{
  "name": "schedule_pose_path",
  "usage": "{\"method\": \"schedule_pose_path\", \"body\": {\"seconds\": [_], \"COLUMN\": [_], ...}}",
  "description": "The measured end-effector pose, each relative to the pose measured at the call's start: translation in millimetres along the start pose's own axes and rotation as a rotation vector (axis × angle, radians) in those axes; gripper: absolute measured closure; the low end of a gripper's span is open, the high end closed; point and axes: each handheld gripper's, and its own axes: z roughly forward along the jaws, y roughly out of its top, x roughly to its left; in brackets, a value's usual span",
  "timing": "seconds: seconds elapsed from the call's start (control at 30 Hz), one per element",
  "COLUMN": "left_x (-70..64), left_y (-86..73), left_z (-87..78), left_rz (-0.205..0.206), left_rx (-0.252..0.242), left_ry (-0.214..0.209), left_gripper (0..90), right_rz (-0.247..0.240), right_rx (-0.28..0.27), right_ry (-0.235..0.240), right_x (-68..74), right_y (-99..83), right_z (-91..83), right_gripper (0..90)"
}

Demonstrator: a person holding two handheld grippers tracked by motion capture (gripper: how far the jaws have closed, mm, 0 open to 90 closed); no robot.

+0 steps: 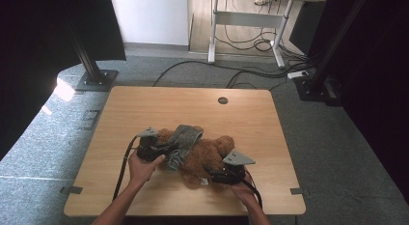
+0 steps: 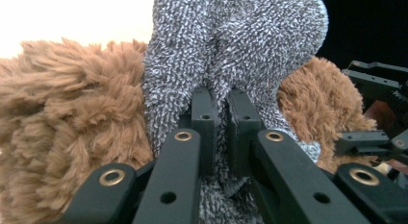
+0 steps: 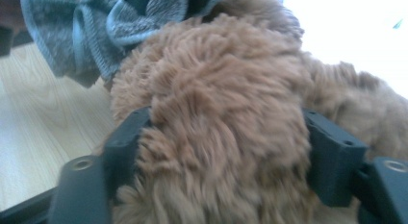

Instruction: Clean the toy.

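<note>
Right gripper (image 1: 208, 171): at about 5 o'clock on the bench (image 1: 144, 104), held by the person's right hand (image 1: 242, 191), grey plate on top. In the right gripper view its jaws stand wide, one on each side of a thick brown plush part of the teddy bear (image 3: 216, 118), pressed into the fur; it holds the bear.

Left gripper (image 1: 170, 148): at about 7 o'clock, held by the left hand (image 1: 141, 169), a black cable trailing toward the near edge. In the left gripper view (image 2: 220, 108) the jaws are drawn narrow, with a fold of the grey cloth (image 2: 231, 46) pinched between them.

Teddy bear (image 1: 205, 155): brown, fluffy, lying near the middle of the bench toward the near side, between the two grippers. Fur shows on both sides of the cloth in the left gripper view (image 2: 62, 132).

Grey cloth (image 1: 185, 140): knitted, speckled grey, draped over the bear's left portion, reaching toward 12 o'clock. In the right gripper view (image 3: 91, 27) it hangs beyond the bear with paler ribbed edges.

Bench: light wood, with a round hole (image 1: 223, 100) near the far edge at 12 o'clock.

Beyond the bench: grey carpet (image 1: 337, 147), black cables (image 1: 241, 73) on the floor, two black stand bases at 10 o'clock (image 1: 95, 81) and 2 o'clock (image 1: 313, 87), and a desk with white legs (image 1: 246, 17) at the far wall.
</note>
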Motion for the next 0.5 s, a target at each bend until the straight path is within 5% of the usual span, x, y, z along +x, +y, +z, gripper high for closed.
{"method": "schedule_pose_path", "body": {"seconds": [0.2, 0.33, 0.5], "left_x": [-2.8, -2.6, -2.3], "left_y": [-9.3, -17.5, -20.1], "left_z": [-3.1, -6.8, -9.2], "left_rz": [0.010, -0.002, -0.017], "left_rx": [-0.012, -0.026, -0.028], "left_ry": [-0.005, -0.018, -0.028], "left_gripper": [83.6, 83.7, 83.7], "right_rz": [0.062, 0.116, 0.048], "right_rx": [0.016, 0.074, 0.046], "right_ry": [-0.001, 0.049, 0.057], "right_x": [-1.6, -5.1, -2.8], "right_y": [-2.2, -6.4, -6.8], "right_z": [-3.2, 8.4, 10.4], "right_gripper": [16.7, 13.1, 30.0]}}
